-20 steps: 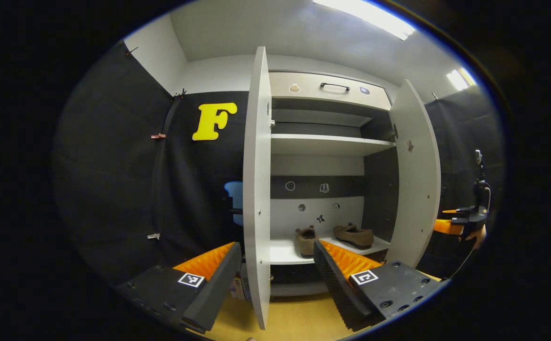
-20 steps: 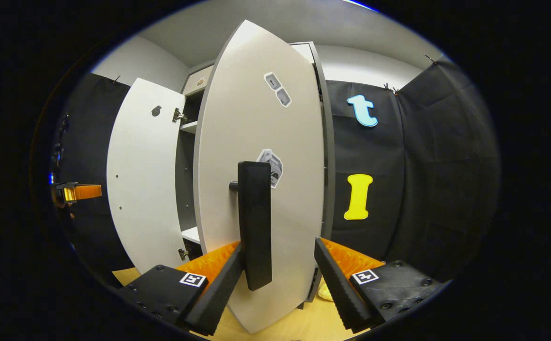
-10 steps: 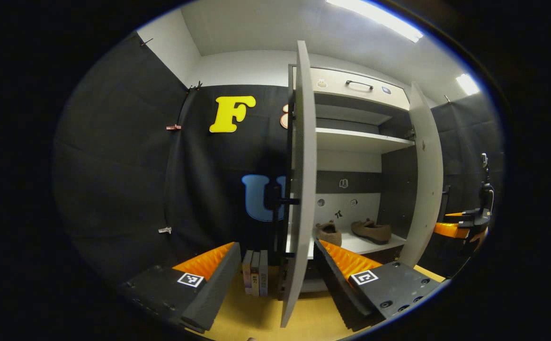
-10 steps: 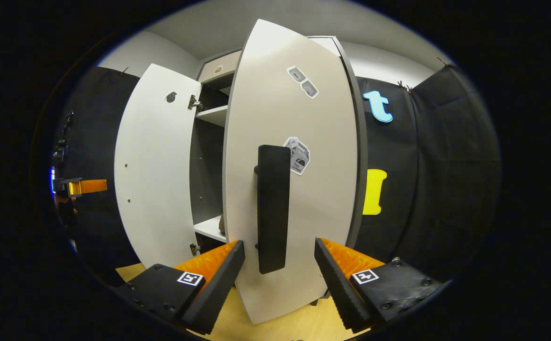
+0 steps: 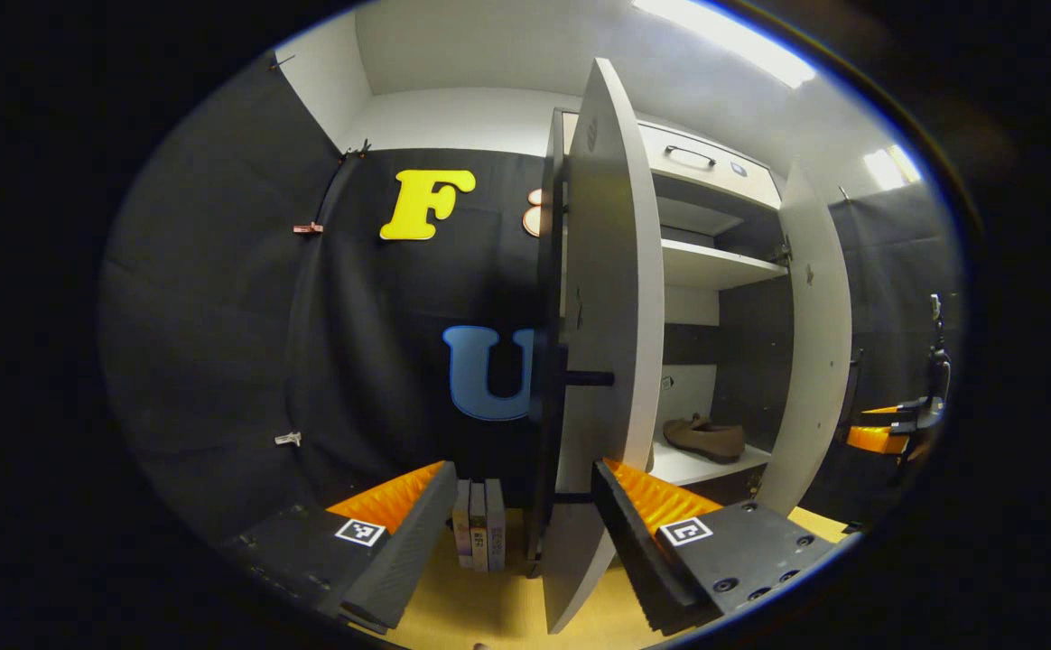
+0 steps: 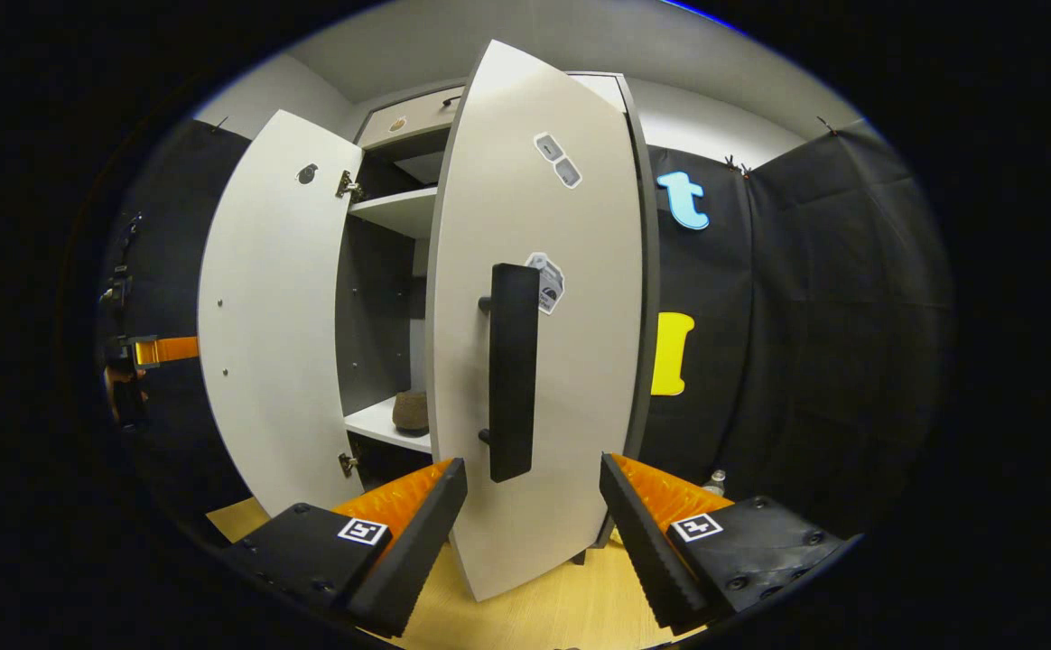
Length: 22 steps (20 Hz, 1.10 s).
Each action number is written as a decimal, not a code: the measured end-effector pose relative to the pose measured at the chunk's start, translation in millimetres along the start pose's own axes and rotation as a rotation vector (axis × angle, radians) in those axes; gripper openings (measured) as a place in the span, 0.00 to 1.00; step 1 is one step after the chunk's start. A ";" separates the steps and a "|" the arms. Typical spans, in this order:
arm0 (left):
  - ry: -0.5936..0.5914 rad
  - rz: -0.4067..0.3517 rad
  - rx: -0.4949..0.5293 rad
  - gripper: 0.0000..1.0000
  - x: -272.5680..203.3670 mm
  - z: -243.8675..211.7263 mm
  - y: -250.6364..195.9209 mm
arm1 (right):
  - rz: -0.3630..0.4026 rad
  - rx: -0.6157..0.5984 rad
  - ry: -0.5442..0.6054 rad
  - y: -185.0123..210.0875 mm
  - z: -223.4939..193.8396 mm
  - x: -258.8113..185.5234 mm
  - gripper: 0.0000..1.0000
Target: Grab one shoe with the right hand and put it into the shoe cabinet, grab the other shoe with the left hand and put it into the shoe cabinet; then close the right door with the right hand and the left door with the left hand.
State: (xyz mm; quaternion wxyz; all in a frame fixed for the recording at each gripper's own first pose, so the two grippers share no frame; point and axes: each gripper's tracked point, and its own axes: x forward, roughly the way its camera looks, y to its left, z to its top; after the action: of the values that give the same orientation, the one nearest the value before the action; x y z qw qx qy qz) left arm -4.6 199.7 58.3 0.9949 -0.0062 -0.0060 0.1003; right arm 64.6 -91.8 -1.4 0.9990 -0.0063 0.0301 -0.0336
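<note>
Shoes (image 5: 704, 437) sit on the low shelf (image 5: 683, 467) in the cabinet. Both doors left: right door (image 6: 539, 316) & left door (image 5: 602, 298) half open. Both grippers (image 6: 533, 515) (image 5: 523, 510) spread wide, holding nothing.

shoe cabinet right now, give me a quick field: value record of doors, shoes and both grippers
shoe cabinet: pale body, shelves inside
right door: partly open, black handle faces the right gripper
left door: partly open, seen near edge-on
shoes: brown shoe on the lower shelf; another shoe on it in the right gripper view
right gripper: open, in front of the handle
left gripper: open, at the left door's edge
</note>
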 end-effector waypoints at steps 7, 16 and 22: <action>0.003 -0.021 0.002 0.94 0.4 -5.0 -13.8 | -0.001 0.024 -0.016 6.9 9.9 5.8 0.98; 0.010 -0.108 -0.057 0.94 7.5 -8.8 -68.4 | -0.016 0.012 -0.002 -19.2 5.1 -10.8 0.98; 0.035 -0.180 -0.044 0.95 28.2 -15.8 -117.9 | -0.036 0.024 -0.015 -48.6 11.2 -20.8 0.98</action>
State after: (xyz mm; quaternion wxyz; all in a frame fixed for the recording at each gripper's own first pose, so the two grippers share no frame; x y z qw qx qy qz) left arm 46.8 89.6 44.4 0.9995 -0.0290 0.0088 0.0103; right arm 41.3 -138.7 11.7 0.9984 0.0047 0.0221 -0.0520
